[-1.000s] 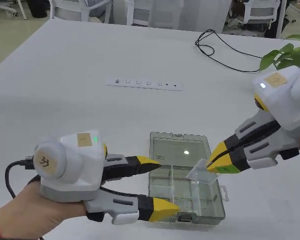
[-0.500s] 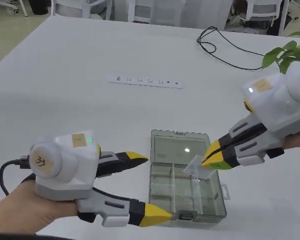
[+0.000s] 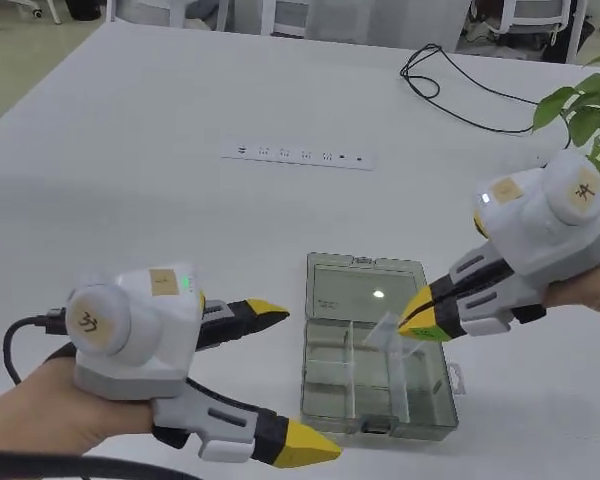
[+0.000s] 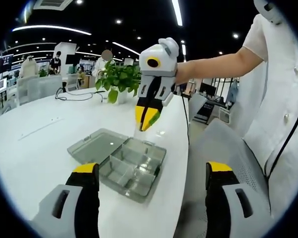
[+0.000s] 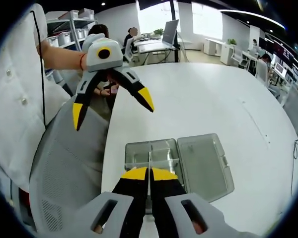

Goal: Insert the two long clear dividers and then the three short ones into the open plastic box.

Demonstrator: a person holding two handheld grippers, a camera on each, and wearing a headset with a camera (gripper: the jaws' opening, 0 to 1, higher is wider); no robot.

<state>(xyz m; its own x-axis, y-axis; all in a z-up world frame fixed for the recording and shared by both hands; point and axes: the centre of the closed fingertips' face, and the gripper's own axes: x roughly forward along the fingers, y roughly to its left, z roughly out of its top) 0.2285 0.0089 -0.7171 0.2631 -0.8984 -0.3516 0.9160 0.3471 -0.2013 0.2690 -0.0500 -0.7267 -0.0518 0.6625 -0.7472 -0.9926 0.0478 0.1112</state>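
The box [image 3: 325, 395] is seen lying open on the white worktop [image 3: 160, 120], close to its near edge in the gripper views, with the lid [image 3: 365, 287] laid flat on the far side. Clear partitions are already seen standing in it, and compartments are formed. The right gripper [image 3: 412, 323] is held over the box's right side, its jaws closed on a clear divider [image 3: 388, 337], which is tilted and held just above the compartments; whether it touches the box cannot be told. The left gripper [image 3: 290, 380] is held left of the box, its jaws spread wide and nothing between them. Bare worktop is left open to the left of the box and beyond it as far as the power strip [image 3: 300, 155]; a black cable [image 3: 450, 95] and a plant [image 3: 585, 100] are placed at the far right. "33" is written on the left gripper's round cap; the mark on the right one's cap cannot be read.
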